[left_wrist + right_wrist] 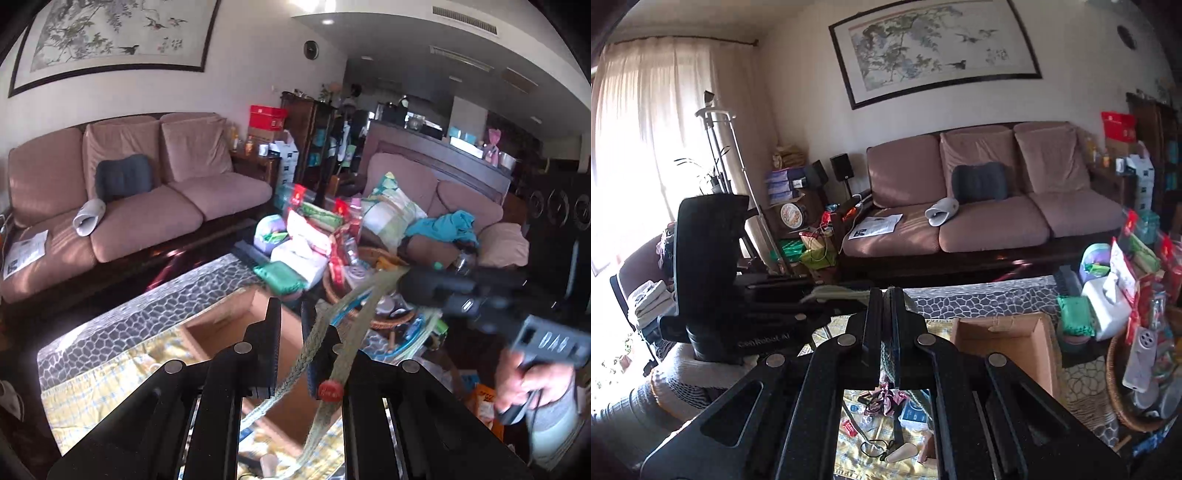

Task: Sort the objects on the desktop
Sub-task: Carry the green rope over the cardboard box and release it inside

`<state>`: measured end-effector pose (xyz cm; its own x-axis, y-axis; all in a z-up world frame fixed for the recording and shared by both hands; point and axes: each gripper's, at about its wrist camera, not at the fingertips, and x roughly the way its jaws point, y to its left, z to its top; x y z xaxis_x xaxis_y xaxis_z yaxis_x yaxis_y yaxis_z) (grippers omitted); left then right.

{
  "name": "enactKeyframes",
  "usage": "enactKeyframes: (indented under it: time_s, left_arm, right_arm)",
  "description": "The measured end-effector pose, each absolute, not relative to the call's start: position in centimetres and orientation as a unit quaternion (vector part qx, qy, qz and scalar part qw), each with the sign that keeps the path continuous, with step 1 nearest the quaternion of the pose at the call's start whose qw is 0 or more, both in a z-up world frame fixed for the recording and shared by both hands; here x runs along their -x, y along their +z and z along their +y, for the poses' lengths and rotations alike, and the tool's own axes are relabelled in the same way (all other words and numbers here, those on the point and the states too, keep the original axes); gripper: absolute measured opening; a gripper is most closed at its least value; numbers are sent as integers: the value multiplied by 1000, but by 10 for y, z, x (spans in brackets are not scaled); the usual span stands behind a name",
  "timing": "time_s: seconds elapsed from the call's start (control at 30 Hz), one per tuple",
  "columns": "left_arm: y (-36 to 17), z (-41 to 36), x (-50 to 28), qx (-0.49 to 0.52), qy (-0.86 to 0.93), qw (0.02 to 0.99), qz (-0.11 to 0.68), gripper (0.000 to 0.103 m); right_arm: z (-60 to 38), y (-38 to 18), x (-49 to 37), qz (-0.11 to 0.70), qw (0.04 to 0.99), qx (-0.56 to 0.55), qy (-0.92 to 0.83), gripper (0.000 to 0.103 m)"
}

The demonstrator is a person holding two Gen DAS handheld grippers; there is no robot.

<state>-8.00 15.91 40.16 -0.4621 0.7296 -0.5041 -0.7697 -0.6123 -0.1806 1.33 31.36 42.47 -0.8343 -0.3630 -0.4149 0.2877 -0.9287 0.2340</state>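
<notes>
Left gripper [291,325] fingers slightly parted, pinching braided strap [314,343] above cardboard box [236,317]. Right gripper [886,306] fingers pressed together on strap's far end, farther right.

An open brown cardboard box [236,325] sat on the desk [122,325], on a yellow checked cloth [110,384]. Beyond it and to the right lay a green knitted cloth [282,277] and a white tissue pack [303,258], with a round wicker basket [1123,398] further right. Behind the desk stood a pink three-seat sofa [140,206], a dark grey cushion [123,177] on it. A pale braided cord [317,332] ran between both grippers.
</notes>
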Motion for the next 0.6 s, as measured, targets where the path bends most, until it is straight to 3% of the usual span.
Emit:
enactKeyframes:
  time_s: [0.3, 0.43, 0.6]
  left_arm:
    - [458, 261, 75, 240, 846, 473, 52, 11]
    - [425, 282, 91, 267, 843, 463, 50, 12]
    - [341, 297, 109, 335, 830, 440, 71, 13]
  right_arm:
    - [389, 400, -5, -122, 138, -242, -953, 4]
    - [410, 366, 14, -147, 133, -274, -941, 4]
    - [424, 293, 38, -169, 119, -335, -919, 4]
